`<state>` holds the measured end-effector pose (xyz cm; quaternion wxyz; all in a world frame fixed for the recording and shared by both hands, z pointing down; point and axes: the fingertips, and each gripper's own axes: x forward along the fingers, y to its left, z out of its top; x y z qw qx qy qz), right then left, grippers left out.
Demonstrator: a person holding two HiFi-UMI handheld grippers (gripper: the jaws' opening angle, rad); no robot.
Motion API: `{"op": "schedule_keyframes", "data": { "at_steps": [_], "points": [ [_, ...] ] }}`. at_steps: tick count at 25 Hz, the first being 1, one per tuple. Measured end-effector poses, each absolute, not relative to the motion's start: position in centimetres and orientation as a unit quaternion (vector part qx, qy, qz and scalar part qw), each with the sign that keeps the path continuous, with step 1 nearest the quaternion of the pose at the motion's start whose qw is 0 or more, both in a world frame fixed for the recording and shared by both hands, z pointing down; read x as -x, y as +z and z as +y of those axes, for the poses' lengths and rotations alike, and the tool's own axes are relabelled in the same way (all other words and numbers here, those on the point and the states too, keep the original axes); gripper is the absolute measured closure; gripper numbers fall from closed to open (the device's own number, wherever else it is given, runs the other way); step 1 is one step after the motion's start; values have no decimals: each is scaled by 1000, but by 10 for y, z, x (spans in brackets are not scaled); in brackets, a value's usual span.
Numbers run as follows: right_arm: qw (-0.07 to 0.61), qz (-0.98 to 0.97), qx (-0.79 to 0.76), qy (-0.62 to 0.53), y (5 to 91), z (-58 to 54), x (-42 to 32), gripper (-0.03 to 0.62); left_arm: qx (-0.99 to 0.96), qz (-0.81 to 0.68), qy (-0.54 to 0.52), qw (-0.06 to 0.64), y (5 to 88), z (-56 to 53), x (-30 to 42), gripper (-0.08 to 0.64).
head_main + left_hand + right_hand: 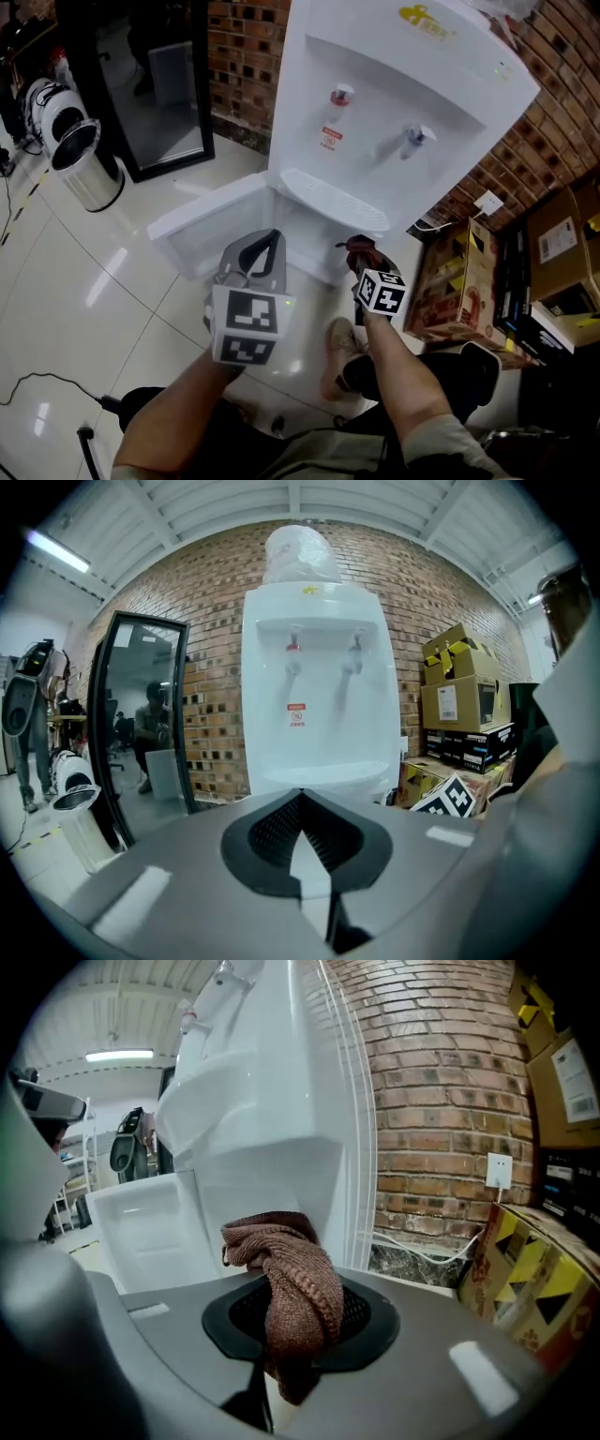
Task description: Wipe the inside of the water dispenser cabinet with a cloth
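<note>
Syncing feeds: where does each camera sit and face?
Head view: on the head, looking down at the dispenser; forearms, left gripper, right gripper show.
Left gripper view: on it, facing the dispenser's front; shut jaws show.
Right gripper view: on it, facing the dispenser's side; jaws grip the cloth.
Shared: all three show the dispenser.

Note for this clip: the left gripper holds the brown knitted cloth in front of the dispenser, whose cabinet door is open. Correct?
No, the hand is wrong. The right gripper holds the brown knitted cloth, as the right gripper view shows; the left gripper is shut on nothing. The cabinet door is open, as stated.
</note>
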<state>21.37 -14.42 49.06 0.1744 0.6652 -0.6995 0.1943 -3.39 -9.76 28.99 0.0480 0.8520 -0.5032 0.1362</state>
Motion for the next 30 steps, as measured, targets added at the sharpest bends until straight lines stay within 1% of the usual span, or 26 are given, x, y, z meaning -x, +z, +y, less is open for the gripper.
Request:
{"op": "schedule_keyframes", "data": {
  "at_steps": [15,25,30],
  "points": [
    [293,-657,-641,269,623,-144,-210,489,-844,-505,145,105,333,-113,49,561],
    [352,-630,-619,309,697,-146,-209,488,-838,-509,133,149,342,-121,58,560],
    [367,-621,-614,322,719,-146,-209,488,-836,-508,130,163,347,-123,59,560]
  ]
}}
